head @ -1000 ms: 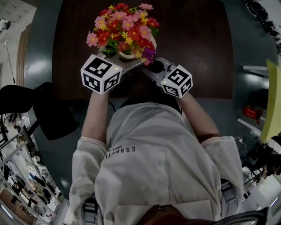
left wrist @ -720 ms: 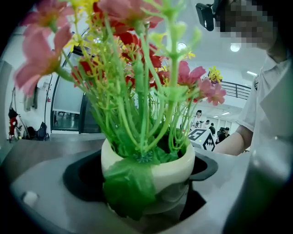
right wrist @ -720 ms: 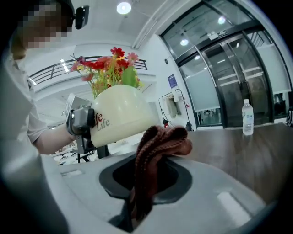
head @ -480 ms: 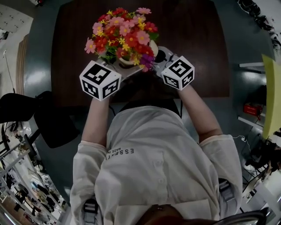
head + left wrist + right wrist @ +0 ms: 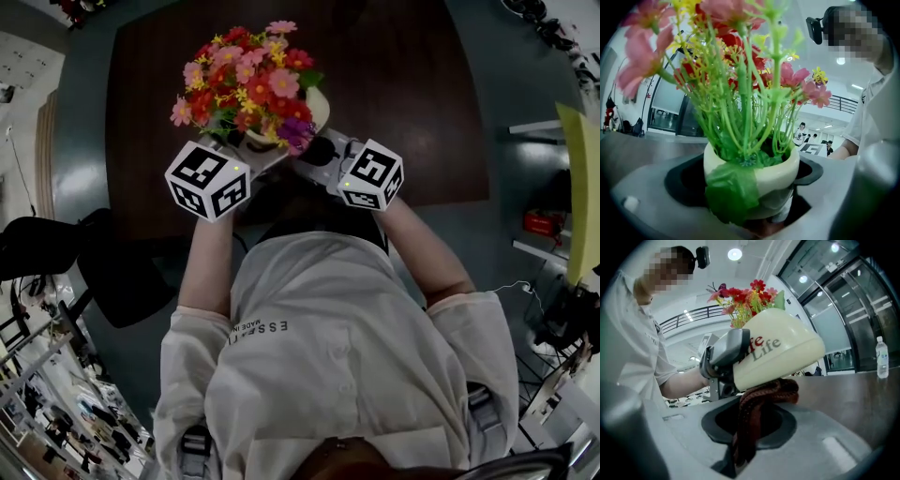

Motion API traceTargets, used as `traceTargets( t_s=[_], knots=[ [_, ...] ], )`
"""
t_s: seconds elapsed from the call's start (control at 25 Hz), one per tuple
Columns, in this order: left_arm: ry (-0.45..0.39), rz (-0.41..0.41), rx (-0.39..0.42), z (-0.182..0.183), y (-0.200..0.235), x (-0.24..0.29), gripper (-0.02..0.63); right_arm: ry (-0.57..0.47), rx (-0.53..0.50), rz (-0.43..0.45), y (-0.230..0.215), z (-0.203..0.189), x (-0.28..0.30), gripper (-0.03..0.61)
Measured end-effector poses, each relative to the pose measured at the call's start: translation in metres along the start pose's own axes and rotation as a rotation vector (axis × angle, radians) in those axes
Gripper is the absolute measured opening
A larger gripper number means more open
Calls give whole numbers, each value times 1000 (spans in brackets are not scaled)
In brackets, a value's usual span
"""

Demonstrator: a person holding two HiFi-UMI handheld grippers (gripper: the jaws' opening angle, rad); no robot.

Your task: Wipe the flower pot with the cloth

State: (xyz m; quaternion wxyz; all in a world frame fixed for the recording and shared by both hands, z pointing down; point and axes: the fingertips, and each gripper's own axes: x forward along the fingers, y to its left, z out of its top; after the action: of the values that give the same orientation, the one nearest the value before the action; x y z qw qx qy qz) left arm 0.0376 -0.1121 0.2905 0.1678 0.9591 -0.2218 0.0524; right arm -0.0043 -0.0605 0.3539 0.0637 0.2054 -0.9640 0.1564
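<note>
Two grippers meet over the near edge of a dark wooden table (image 5: 422, 112) that stands on a grey-green floor (image 5: 84, 141). The room behind has tall glass walls (image 5: 843, 301) and ceiling lights. A bottle (image 5: 881, 357) stands at the table's far right.

The left gripper (image 5: 759, 211) has its jaws part-way open and clamped on the lower body of the pot (image 5: 776, 171), which it holds tilted above the table. The right gripper (image 5: 743, 437) has its jaws almost together, pinching a dark red cloth (image 5: 761, 401). The bunched end of the cloth touches the pot's underside.

The pot is cream, glossy and printed "Life". It holds pink, red and yellow flowers (image 5: 246, 80), and a green leaf (image 5: 731, 190) hangs over its rim.
</note>
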Motion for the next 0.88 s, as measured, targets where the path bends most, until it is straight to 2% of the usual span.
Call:
traceTargets(
  t_s=[0.12,0.2,0.36,0.48,0.6,0.76,0.88],
  knots=[
    [-6,18,0,-2,4,4,554,6,7,41,5,-8,-14,49],
    [5,51,21,-6,10,5,554,18,7,34,2,-15,-29,49],
    [57,83,74,-25,22,5,554,32,59,-106,-32,-31,-59,49],
    [78,66,112,-45,29,11,554,128,86,-242,-65,-48,-77,49],
    [126,21,171,-75,32,22,554,184,101,-338,-90,-54,-89,49],
    [214,-113,270,-121,19,39,554,135,152,-388,-109,-50,-89,49],
    [271,-184,312,-149,13,53,554,170,164,-415,-120,-62,-87,49]
  ],
)
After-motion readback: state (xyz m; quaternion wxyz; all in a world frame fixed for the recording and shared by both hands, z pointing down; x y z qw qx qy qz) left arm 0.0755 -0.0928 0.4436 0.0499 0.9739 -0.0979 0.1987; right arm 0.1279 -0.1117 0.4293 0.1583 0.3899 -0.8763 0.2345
